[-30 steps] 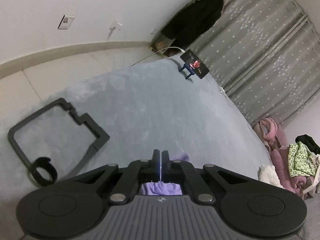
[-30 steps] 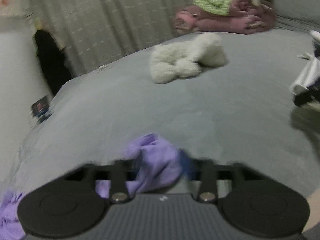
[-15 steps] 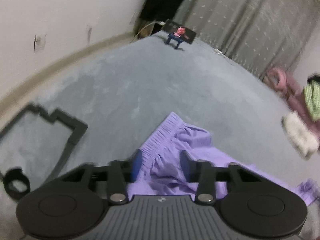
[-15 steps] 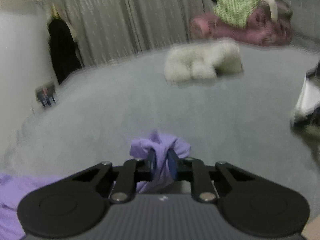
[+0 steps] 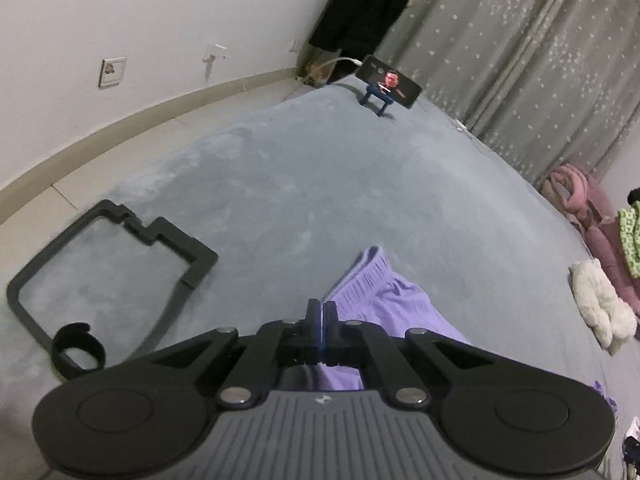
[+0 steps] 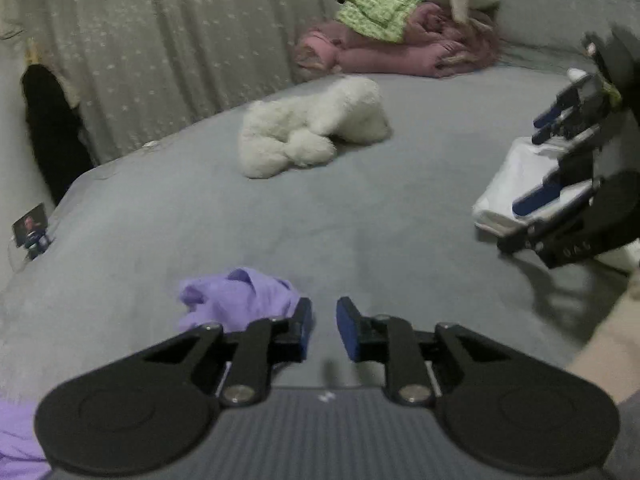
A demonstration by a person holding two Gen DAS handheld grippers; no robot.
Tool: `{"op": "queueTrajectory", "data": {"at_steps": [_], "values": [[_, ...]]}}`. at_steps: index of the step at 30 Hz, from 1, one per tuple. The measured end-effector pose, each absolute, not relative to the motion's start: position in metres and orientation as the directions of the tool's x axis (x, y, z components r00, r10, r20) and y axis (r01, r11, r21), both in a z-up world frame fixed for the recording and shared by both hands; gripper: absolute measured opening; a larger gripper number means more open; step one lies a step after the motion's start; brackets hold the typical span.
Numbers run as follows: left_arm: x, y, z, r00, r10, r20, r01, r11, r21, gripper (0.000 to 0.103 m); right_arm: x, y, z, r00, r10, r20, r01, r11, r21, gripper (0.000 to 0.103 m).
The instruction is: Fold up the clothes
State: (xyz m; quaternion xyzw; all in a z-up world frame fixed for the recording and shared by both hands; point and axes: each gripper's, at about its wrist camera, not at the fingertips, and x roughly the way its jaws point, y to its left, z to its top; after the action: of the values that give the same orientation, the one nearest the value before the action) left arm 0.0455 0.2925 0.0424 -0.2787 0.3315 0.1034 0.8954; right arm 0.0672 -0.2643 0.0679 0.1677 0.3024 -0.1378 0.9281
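- Since half a second ago: left hand-held gripper (image 5: pixel 319 307) gone from spread to pressed together; right hand-held gripper (image 6: pixel 323 325) gone from pinching the shorts (image 5: pixel 382 304) to spread, with nothing between its blue pads (image 6: pixel 346 328)
- Left fingers closed at the edge of the shorts' waistband; whether cloth is caught between them cannot be told
- Purple shorts lying on the grey bed (image 5: pixel 304 184), ribbed waistband pointing away from the left gripper, rest of the cloth running under it toward the lower right
- Bunched purple end of the shorts (image 6: pixel 236 298) on the bed just left of the right gripper's left finger, touching or nearly touching it
- White fluffy garment (image 6: pixel 312 128) farther up the bed, well apart from the shorts
- Pile of clothes (image 6: pixel 404 30) behind it, pink at the bottom, green check on top, against the curtain (image 6: pixel 160 40)
- Black frame (image 5: pixel 116 264) with a strap loop (image 5: pixel 78 350) flat on the bed, left of the left gripper
- Phone (image 5: pixel 390 80) on a blue stand at the bed's far end, screen lit
- Another gripper (image 6: pixel 576 184) with blue pads at the right edge of the right wrist view, over a white folded item (image 6: pixel 508 188)
- Right wrist view slightly blurred
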Motion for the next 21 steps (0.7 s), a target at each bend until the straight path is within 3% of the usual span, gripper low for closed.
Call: {"op": "queueTrajectory", "data": {"at_steps": [1,2,3,4,11,17,19,21], "values": [[0.046,0.292,0.042,0.755,-0.007,-0.656,-0.368,0.823,-0.432,0.000,0.067,-0.262,0.071,0.789,-0.148,-0.596,0.337,0.916,0.219,0.029],[0.047,0.291,0.041,0.750,-0.015,-0.661,-0.366,0.823,-0.434,0.000,0.067,-0.257,0.073,0.800,-0.128,-0.586,0.298,0.933,0.203,0.047],[0.048,0.291,0.040,0.746,-0.023,-0.665,-0.363,0.823,-0.436,0.000,0.069,-0.249,0.074,0.807,-0.101,-0.581,0.250,0.951,0.182,0.057],[0.049,0.290,0.039,0.742,-0.031,-0.670,-0.361,0.823,-0.438,0.000,0.072,-0.241,0.073,0.807,-0.077,-0.585,0.207,0.966,0.158,0.058],[0.040,0.301,0.038,0.696,-0.094,-0.712,-0.393,0.779,-0.488,0.004,0.090,-0.234,0.046,0.753,-0.015,-0.657,0.190,0.962,0.196,0.058],[0.017,0.307,0.051,0.701,-0.089,-0.708,-0.393,0.780,-0.487,0.017,0.101,-0.238,0.037,0.749,-0.013,-0.662,0.178,0.967,0.183,0.056],[0.017,0.305,0.049,0.699,-0.091,-0.710,-0.387,0.786,-0.482,0.019,0.105,-0.236,0.028,0.733,-0.002,-0.680,0.166,0.971,0.175,0.050],[0.019,0.302,0.044,0.683,-0.116,-0.721,-0.376,0.791,-0.484,0.026,0.104,-0.235,0.027,0.737,0.003,-0.676,0.157,0.972,0.176,0.024]]}}
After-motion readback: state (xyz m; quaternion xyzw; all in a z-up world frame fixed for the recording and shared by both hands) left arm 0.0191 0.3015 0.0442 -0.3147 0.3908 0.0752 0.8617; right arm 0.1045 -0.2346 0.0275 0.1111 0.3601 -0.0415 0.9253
